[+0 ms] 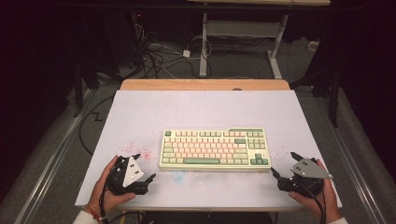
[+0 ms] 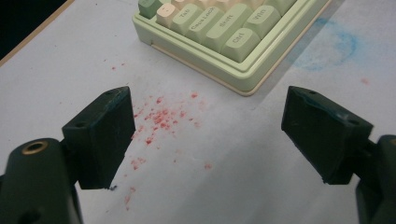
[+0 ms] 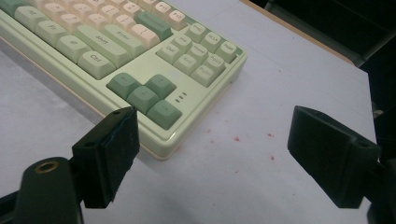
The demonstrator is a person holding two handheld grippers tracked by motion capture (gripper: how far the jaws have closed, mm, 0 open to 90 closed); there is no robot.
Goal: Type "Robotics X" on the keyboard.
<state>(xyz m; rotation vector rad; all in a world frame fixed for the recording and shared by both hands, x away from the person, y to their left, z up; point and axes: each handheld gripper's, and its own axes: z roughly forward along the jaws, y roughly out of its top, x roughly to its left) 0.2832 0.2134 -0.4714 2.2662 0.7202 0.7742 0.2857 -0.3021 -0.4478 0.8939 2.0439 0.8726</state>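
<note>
A pale green and cream keyboard lies flat in the middle of the white table. My left gripper rests near the front left of the keyboard, open, with nothing between its jaws. In the left gripper view the keyboard's near left corner lies ahead of the open left gripper. My right gripper sits off the keyboard's front right corner, open and empty. In the right gripper view the arrow keys lie just beyond the right gripper.
Red specks stain the table by the left gripper, and a faint blue smudge lies before the keyboard. The table's wooden far edge has a desk frame and cables on the floor behind it.
</note>
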